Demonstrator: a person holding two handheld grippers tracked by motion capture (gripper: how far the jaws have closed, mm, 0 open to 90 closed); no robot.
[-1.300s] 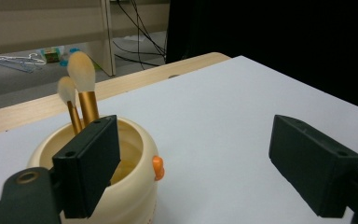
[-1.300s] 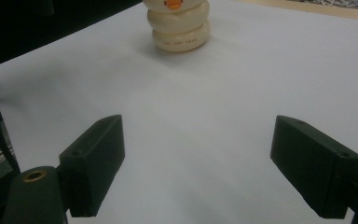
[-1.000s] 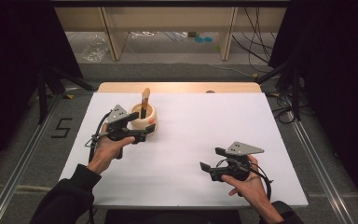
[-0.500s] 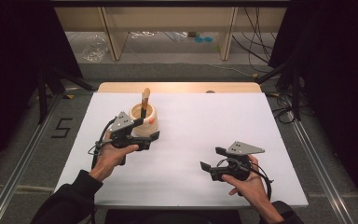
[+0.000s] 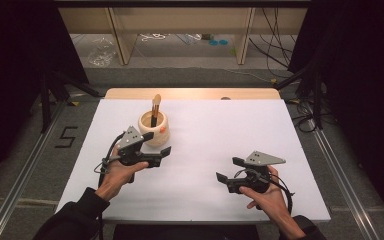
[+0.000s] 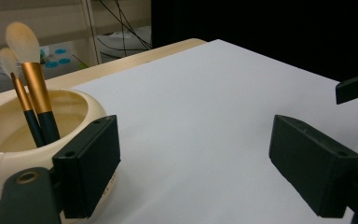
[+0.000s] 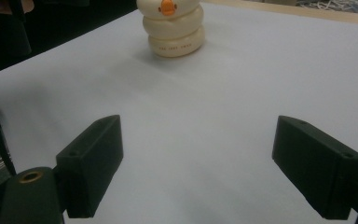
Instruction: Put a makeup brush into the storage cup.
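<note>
The left gripper [image 5: 156, 143], held in the person's left hand [image 5: 117, 172], sits just in front of a cream-coloured holder [image 5: 153, 128] on the white table [image 5: 220, 130], its two black jaws spread wide with nothing between them. In the left gripper view one jaw is right beside the holder's rounded wall [image 6: 9, 158], touching it or nearly so — which, cannot be told. Two makeup brushes stand in the holder: a taller brush [image 6: 33, 79] with a pale fluffy head and copper ferrule, and a shorter brush [image 6: 21, 100] tucked just behind it, both leaning slightly. The right gripper [image 5: 227, 169], in the right hand [image 5: 265, 195], rests well apart toward the near right of the table, jaws likewise wide and empty, and faces the holder [image 7: 171, 29] from a distance.

The likely risk is the holder itself: it looks light and round-bottomed, so a jaw nudging its side could slide or tip it and spill the brushes. Closing on both handles together could also drag out the wrong brush, since they stand nearly touching.

The right gripper view cuts off the holder's top, showing an orange beak-like mark on its front. The brushes' lower ends are hidden inside the holder — how deep they sit is unclear. In the high view the two brushes blur into one.
</note>
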